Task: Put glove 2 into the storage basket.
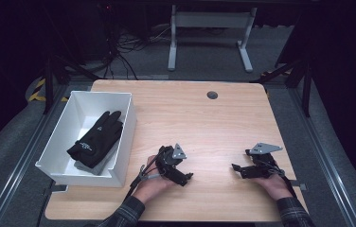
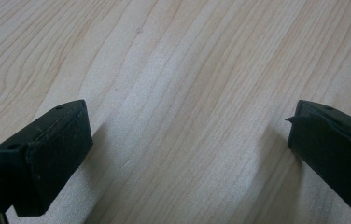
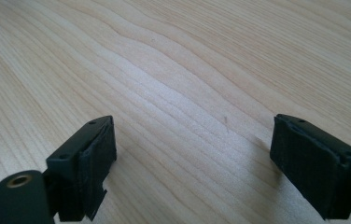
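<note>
Hidden or unclear: in the high view the white bin (image 1: 121, 142) stands at the left edge of the desk (image 1: 204, 123), and its near wall cuts off the lower end of its contents. A grey item (image 1: 95, 166) lies under the black glove (image 1: 98, 137); what it is cannot be told. The small white print on the glove is too small to read. The person's forearms are cut off at the bottom edge, with plaid sleeves (image 1: 126, 213) partly in frame. The room beyond the desk is dark.

Glove: black, limp, lying flat inside the bin with fingers pointing toward the far right corner, cuff toward the near left. It rests on the grey item and is well apart from both grippers.

Left gripper (image 1: 183, 177): rests low at the desk, near the bin's near right corner. In the left gripper view its jaws stand wide apart, bare wood grain between them.

Right gripper (image 1: 236, 168): rests at the right of the desk, pointing left. In the right gripper view its jaws are likewise spread wide, nothing between them.
</note>
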A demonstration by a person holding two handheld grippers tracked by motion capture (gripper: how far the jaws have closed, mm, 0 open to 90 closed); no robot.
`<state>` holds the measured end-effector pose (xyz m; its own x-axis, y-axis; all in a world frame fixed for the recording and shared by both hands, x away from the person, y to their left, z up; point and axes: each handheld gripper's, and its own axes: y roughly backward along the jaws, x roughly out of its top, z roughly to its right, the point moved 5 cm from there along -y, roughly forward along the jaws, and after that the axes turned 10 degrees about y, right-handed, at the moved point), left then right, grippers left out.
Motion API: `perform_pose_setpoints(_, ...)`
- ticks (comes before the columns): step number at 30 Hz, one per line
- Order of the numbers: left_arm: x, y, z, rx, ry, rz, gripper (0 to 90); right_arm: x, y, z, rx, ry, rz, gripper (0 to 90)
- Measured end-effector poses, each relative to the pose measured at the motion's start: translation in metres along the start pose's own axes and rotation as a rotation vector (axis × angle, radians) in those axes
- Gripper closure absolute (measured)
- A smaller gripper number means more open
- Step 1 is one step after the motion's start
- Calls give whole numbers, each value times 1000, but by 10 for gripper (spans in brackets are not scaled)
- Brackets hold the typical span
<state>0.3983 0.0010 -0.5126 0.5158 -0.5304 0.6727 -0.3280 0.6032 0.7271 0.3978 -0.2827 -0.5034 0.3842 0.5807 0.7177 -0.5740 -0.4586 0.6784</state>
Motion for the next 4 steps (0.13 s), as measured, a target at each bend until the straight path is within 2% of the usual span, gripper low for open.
perform_pose_setpoints(4, 0, 0, 0, 0, 0, 0, 2, 0, 0, 0, 0, 0, 0, 148)
